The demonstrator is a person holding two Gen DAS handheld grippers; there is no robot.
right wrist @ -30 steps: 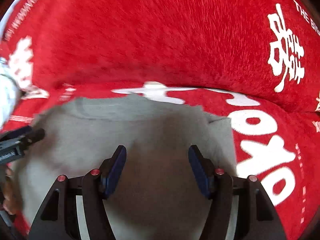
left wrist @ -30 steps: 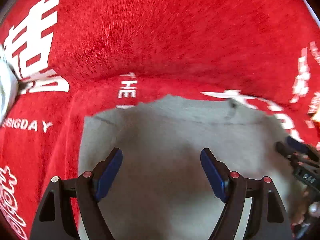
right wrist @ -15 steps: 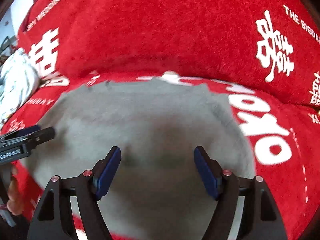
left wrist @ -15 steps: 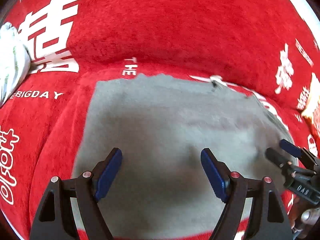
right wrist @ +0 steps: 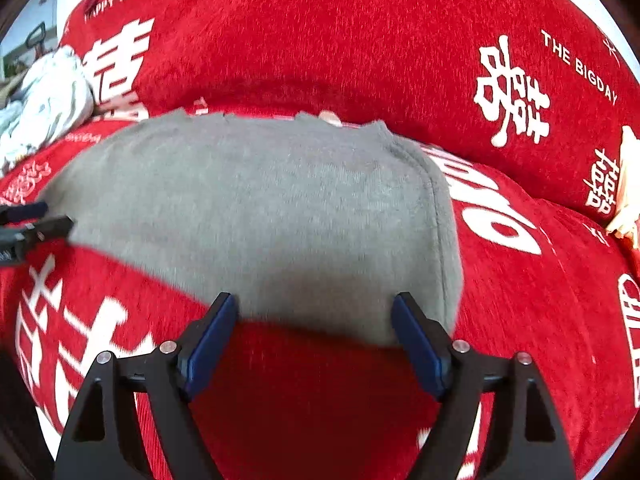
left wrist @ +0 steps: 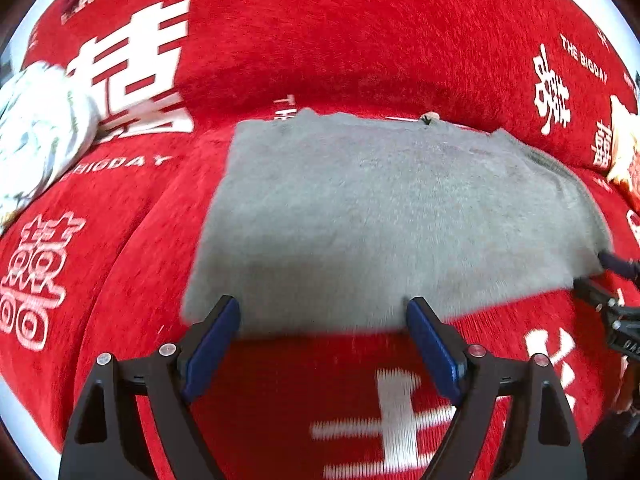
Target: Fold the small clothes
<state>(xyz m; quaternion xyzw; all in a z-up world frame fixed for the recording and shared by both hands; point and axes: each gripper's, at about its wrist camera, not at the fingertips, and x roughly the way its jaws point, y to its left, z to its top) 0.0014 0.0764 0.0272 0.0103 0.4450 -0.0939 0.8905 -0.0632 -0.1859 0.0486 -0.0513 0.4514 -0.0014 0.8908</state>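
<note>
A grey folded garment [left wrist: 384, 216] [right wrist: 256, 216] lies flat on the red sofa seat [left wrist: 344, 392] [right wrist: 532, 292]. My left gripper [left wrist: 322, 312] hangs at the garment's near edge, its jaws wide and still opening, with nothing between the blue pads. My right gripper [right wrist: 314, 306] stands at the same near edge further right, also opening, holding nothing. Each gripper shows at the side of the other's view: the right one [left wrist: 612, 292] and the left one [right wrist: 28, 224].
The red sofa backrest [left wrist: 340, 40] with white lettering rises right behind the garment. A heap of white patterned cloth [left wrist: 36, 136] [right wrist: 44, 100] lies at the far left. A pale object [left wrist: 624, 148] [right wrist: 628, 184] sits at the right edge.
Both grippers have pulled back toward the seat's front; the garment's near edge and bare red seat now show below them. Both jaws have widened a little.
</note>
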